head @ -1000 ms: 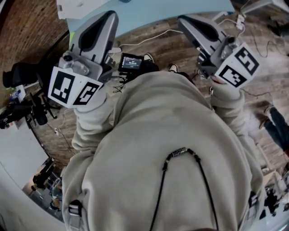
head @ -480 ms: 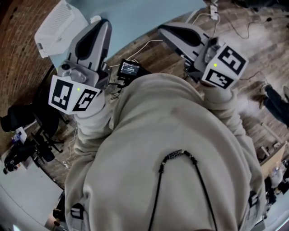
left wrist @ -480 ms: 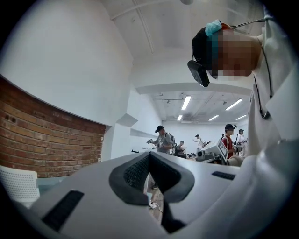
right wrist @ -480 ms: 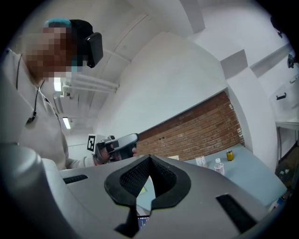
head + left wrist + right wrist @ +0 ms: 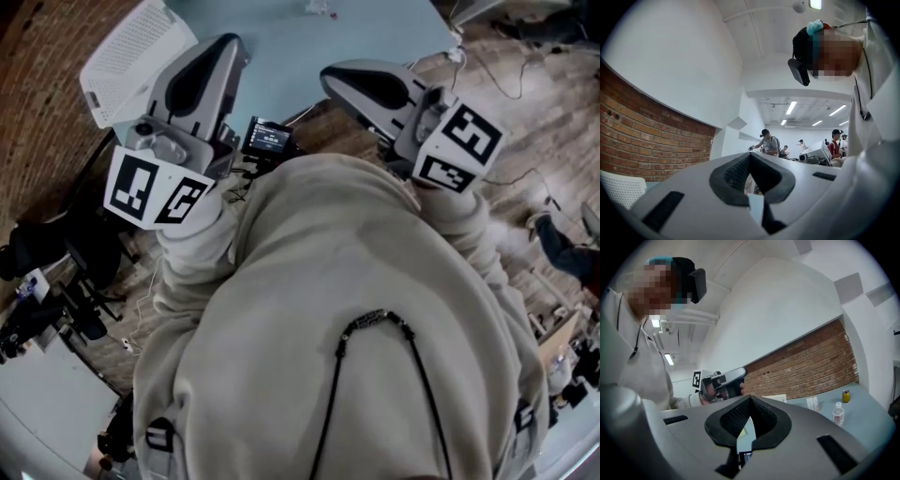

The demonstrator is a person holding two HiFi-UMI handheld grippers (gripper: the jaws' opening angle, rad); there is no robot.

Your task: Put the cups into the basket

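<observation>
Both grippers are raised in front of a beige hoodie, close to the chest. My left gripper (image 5: pixel 230 45) points up towards a white perforated basket (image 5: pixel 131 56) at the top left; its jaws meet at the tip with nothing between them (image 5: pixel 750 157). My right gripper (image 5: pixel 330 77) points left over the edge of the light blue table (image 5: pixel 309 37), also shut and empty (image 5: pixel 750 401). In the right gripper view the left gripper (image 5: pixel 724 383) shows with the basket (image 5: pixel 777 398) behind it. No cup is clearly seen in any view.
On the table stand a small clear bottle (image 5: pixel 838 413), a yellow can (image 5: pixel 845 396) and a white card holder (image 5: pixel 812 403). A small screen device (image 5: pixel 269 138) sits near the table's edge. A brick wall runs behind the table. People (image 5: pixel 768 143) stand in the far room.
The head view has swung, so the basket and more of the blue table have come into sight at the top. Both grippers stay raised and shut, with the right one shifted left.
</observation>
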